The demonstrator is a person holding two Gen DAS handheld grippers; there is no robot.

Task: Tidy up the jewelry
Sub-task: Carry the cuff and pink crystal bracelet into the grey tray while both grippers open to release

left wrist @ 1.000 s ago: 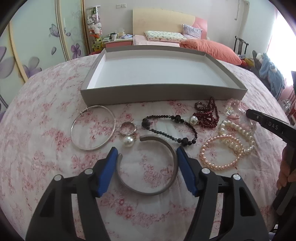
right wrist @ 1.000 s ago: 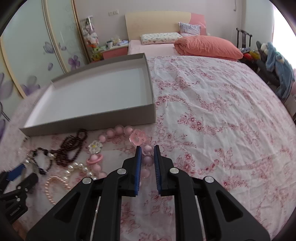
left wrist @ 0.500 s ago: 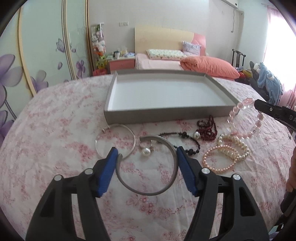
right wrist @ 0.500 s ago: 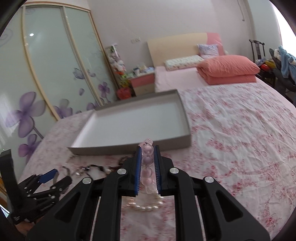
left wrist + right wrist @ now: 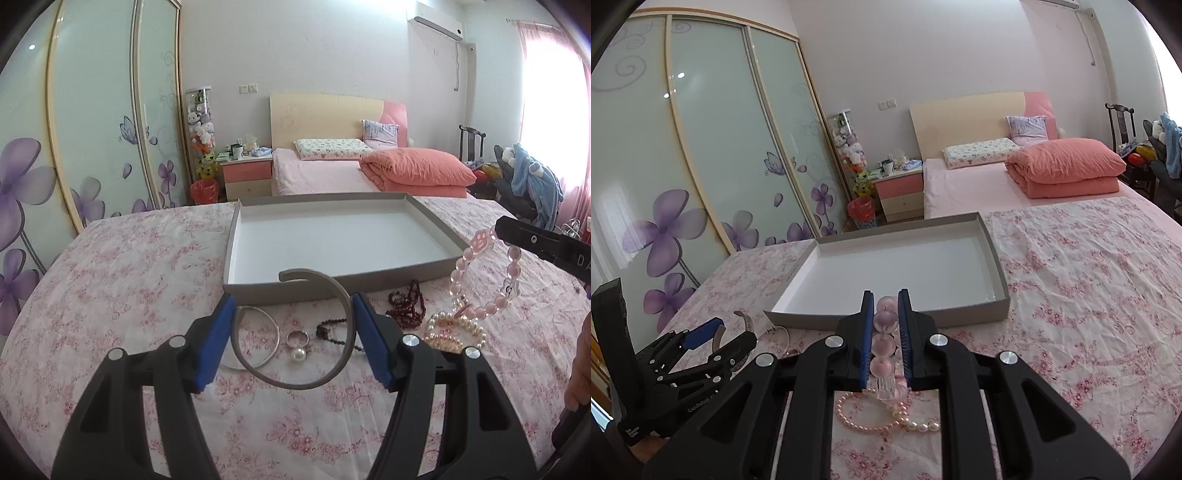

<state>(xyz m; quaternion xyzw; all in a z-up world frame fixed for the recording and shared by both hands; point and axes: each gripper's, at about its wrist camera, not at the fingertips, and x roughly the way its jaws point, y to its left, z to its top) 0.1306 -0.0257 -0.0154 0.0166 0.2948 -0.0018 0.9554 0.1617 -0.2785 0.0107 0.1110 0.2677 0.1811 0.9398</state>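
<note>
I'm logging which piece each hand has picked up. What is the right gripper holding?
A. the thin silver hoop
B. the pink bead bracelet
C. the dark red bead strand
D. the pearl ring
B: the right gripper is shut on the pink bead bracelet, which hangs from its tip above the cloth in the left wrist view.

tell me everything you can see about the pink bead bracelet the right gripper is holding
The pink bead bracelet is a loop of round, translucent pale-pink beads that look glassy, with a pink smiley-face charm and a small clear charm. The right gripper is shut on several beads in a row, and the rest hangs free in the air above the floral bedspread, in front of the gray tray's right corner and above the pearl strands.
</note>
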